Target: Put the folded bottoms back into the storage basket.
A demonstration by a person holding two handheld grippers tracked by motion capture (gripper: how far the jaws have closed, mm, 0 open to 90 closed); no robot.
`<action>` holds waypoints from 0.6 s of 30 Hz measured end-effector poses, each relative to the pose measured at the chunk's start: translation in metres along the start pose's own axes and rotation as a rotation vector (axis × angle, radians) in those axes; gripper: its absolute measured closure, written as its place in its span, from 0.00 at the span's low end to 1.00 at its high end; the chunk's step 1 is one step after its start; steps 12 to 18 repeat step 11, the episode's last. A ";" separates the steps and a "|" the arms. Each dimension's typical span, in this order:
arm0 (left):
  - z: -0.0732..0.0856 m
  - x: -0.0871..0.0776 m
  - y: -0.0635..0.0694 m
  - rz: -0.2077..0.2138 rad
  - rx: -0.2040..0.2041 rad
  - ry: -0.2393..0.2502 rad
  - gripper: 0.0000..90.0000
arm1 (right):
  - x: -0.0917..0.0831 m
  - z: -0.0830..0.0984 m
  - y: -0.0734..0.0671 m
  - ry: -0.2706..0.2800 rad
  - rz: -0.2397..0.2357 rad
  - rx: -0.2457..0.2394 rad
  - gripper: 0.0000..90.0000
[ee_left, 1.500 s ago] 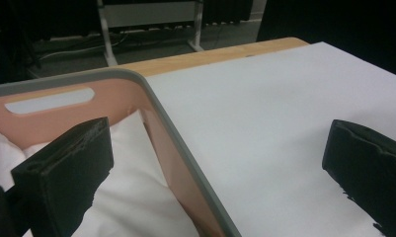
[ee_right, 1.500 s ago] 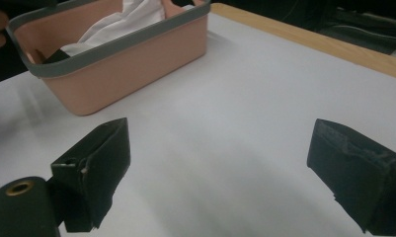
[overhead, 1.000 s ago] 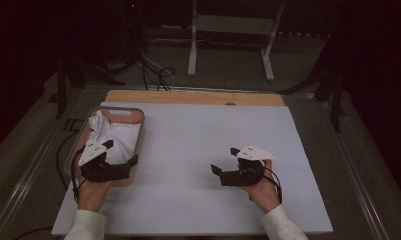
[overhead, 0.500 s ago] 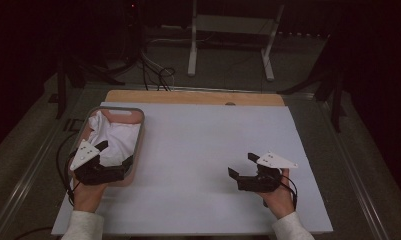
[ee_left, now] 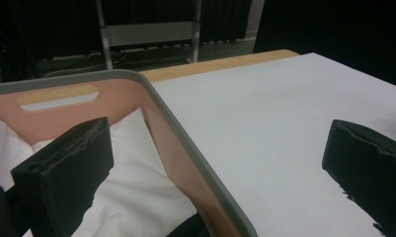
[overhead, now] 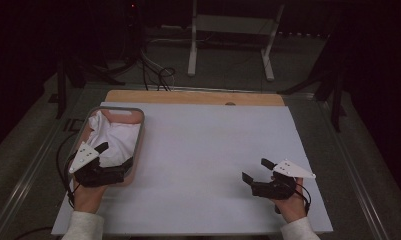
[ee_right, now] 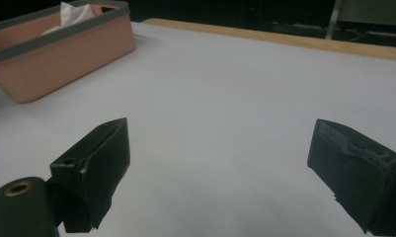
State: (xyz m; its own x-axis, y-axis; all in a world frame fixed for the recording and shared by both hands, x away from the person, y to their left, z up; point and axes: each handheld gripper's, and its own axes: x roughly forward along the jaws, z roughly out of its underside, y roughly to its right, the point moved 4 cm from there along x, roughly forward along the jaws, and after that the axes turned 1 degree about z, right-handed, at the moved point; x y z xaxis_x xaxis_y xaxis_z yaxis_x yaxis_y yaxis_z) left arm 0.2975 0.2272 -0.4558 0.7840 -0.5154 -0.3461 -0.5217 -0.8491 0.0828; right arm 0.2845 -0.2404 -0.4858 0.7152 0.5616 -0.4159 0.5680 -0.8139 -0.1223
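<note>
A: What's in the pink tub (overhead: 138,131) at the left of the frame?
B: A crumpled white cloth (overhead: 115,140), filling most of it.

A: Anything different from a moment ago?
B: The right tool (overhead: 256,171) has slid back toward the lower right corner of the bench (overhead: 213,140). The left tool (overhead: 115,155) has also pulled back a little, toward the tub's near end.

A: Where's the cloth relative to the tools?
B: In the left gripper view, one jaw hangs over the cloth inside the tub and the other over the bench outside, the tub's wall between them. Both tools gape wide, gripping nothing. The right one is well apart from the tub.
</note>
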 end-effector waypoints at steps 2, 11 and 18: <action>0.002 0.001 0.000 0.002 0.000 -0.006 0.00 | 0.000 0.001 0.002 -0.002 0.003 0.008 0.10; 0.003 0.000 0.002 -0.009 0.000 -0.009 0.00 | 0.002 0.004 0.003 -0.022 0.006 -0.009 0.10; 0.003 0.000 0.002 -0.009 0.000 -0.009 0.00 | 0.002 0.004 0.003 -0.022 0.006 -0.009 0.10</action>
